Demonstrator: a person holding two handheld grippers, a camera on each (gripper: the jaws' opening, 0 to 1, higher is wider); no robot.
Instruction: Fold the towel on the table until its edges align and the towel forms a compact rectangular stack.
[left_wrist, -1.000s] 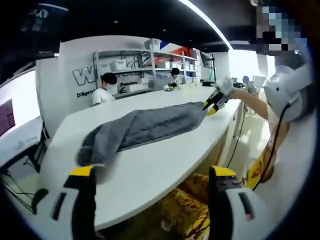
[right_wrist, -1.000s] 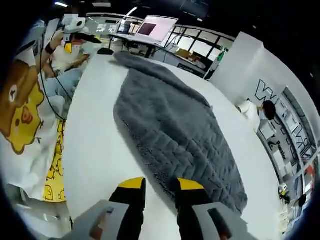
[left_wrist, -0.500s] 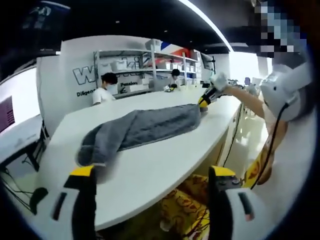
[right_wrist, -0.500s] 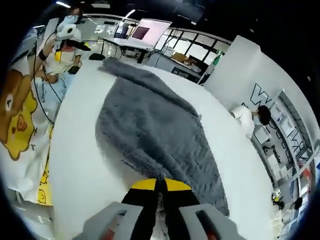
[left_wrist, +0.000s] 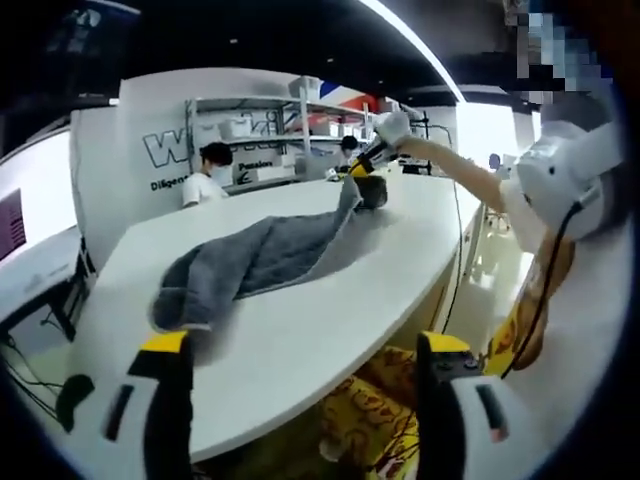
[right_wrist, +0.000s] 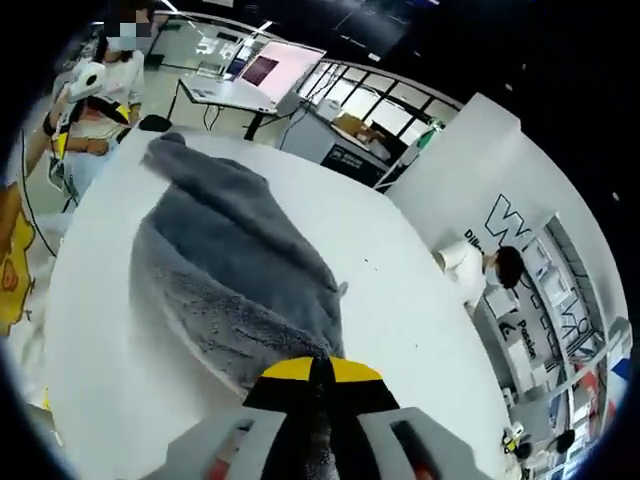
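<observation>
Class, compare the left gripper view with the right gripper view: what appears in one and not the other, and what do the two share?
Left gripper view alone: the left gripper with jaws wide apart, and yellow patterned fabric below the table edge.

Right gripper view alone: a lit monitor on a desk, and the right gripper's jaws closed on towel pile.

Both: the grey towel, the white table, and the right gripper lifting one towel end.

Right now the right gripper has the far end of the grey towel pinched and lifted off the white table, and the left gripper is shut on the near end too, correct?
Not quite. The left gripper is open, its jaws wide apart short of the towel's near end, as the left gripper view shows. The right gripper does hold the far end, raised above the white table.
</observation>
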